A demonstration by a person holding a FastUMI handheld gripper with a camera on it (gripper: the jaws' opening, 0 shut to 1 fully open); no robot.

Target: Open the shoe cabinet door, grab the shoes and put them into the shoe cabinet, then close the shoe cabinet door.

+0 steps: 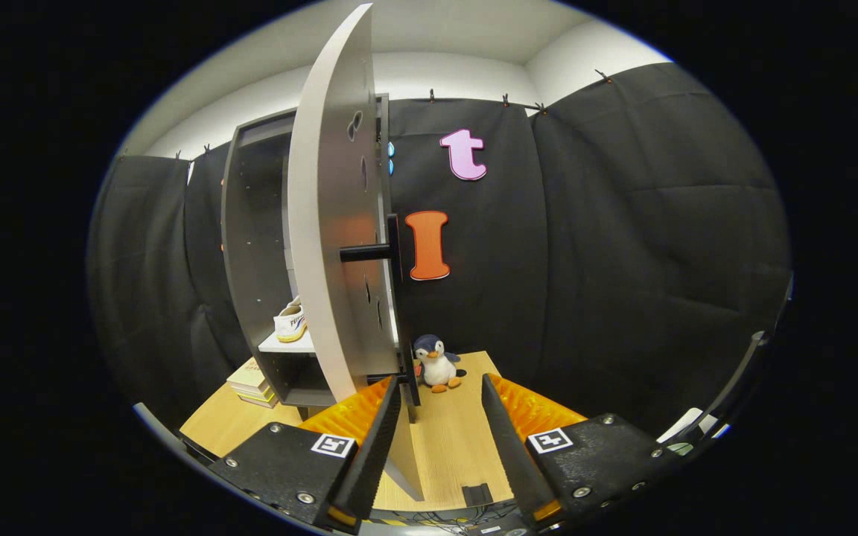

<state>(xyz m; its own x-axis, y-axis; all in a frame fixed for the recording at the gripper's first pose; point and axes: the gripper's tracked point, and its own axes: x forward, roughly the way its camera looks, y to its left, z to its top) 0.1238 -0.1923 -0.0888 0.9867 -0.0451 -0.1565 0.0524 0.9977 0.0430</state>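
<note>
The shoe cabinet [254, 260] is seen just ahead of the gripper [440, 387], whose jaws are held spread apart with nothing pinched between them. Bare wooden table [451, 447] is seen in the gap between the fingers. The left finger [377, 439] is placed close against the lower edge of the cabinet door [328, 238]; whether it actually touches the door can perhaps not be settled from this angle. The door is swung wide open, edge-on to the camera, and a dark bar handle [393, 260] is carried on its outer face. Inside the cabinet, a white shoe [291, 321] with a pale yellow sole is set on a light shelf [287, 345], partly hidden by the door. Just to the right of the cabinet's foot, beyond the fingertips, a small plush penguin [435, 363] is stood upright on the table. To the left of the cabinet's base, a short stack of books [252, 381] is laid flat on the table.
</note>
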